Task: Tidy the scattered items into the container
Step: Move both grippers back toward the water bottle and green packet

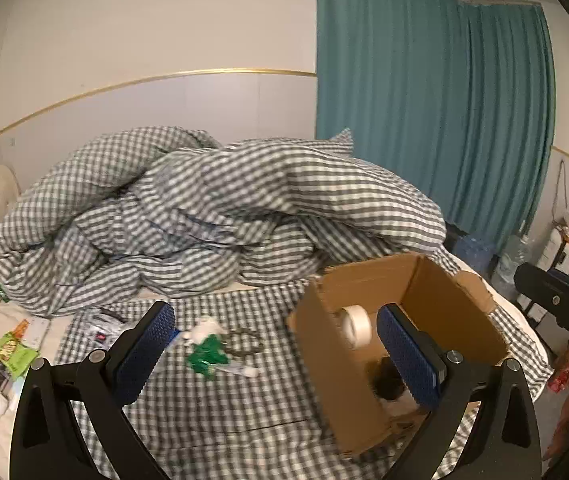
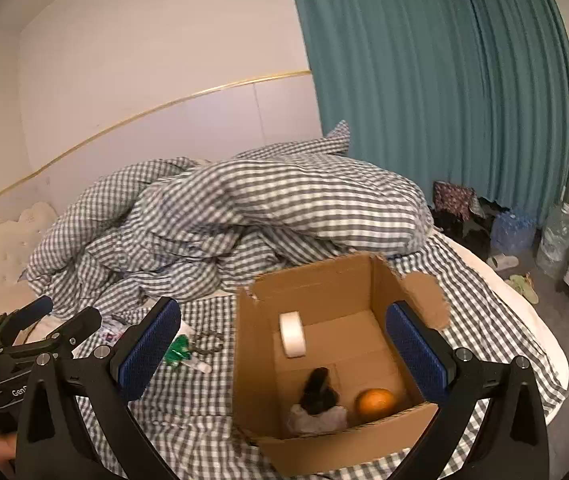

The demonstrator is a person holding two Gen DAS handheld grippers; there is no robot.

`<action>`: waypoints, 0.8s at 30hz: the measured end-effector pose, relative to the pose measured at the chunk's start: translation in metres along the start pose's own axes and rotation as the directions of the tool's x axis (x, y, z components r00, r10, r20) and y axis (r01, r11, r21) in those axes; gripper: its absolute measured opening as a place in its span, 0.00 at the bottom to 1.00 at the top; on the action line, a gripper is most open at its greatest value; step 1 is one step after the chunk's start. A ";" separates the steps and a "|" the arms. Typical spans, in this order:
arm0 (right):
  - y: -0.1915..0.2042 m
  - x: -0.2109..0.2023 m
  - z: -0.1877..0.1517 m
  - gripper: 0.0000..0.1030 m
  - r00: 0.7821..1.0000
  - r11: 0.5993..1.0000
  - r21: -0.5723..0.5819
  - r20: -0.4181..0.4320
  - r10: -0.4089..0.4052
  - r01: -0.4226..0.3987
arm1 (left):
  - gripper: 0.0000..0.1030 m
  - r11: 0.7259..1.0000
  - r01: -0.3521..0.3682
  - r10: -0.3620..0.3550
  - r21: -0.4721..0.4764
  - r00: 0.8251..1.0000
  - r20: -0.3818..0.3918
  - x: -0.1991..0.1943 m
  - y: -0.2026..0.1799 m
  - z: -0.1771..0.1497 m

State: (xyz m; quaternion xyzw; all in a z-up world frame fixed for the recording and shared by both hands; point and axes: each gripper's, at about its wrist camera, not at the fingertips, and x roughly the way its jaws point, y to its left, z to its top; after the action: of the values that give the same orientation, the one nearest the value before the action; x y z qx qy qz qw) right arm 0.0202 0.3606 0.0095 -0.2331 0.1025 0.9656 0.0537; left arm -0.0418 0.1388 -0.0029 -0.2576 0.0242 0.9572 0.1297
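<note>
An open cardboard box (image 1: 320,364) (image 2: 256,376) stands on the checked bed sheet. Inside it are a white tape roll (image 2: 292,334) (image 1: 356,326), a dark furry item on a white cloth (image 2: 318,394) and an orange (image 2: 376,400). Left of the box lie a green-and-white packet (image 1: 208,354) (image 2: 178,350), a white tube (image 1: 240,368) and a thin metal ring (image 1: 246,344). My left gripper (image 1: 276,352) is open and empty, above the sheet at the box's left wall. My right gripper (image 2: 284,354) is open and empty over the box.
A heaped checked duvet (image 1: 212,212) fills the back of the bed. Snack packets (image 1: 12,352) and small items lie at the far left edge. A teal curtain (image 1: 436,100) hangs behind. Bottles, slippers and bags sit on the floor at the right (image 2: 524,248).
</note>
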 end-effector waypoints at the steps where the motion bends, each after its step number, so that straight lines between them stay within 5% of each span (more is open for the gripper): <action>1: 0.006 0.000 0.000 1.00 1.000 1.000 -0.005 0.005 0.006 -0.006 | 1.00 1.000 -0.007 0.007 -0.003 1.000 0.003 -0.003 0.005 -0.001; 24: 0.138 0.024 -0.013 1.00 0.991 0.978 -0.160 -0.032 0.131 -0.134 | 1.00 0.976 -0.159 0.160 -0.146 0.987 -0.008 -0.032 0.146 -0.023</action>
State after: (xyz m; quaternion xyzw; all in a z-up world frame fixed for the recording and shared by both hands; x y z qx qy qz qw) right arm -0.0167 0.2250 0.0110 -0.2395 0.0398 0.9696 -0.0308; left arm -0.0421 -0.0121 -0.0103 -0.2620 -0.0258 0.9642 0.0333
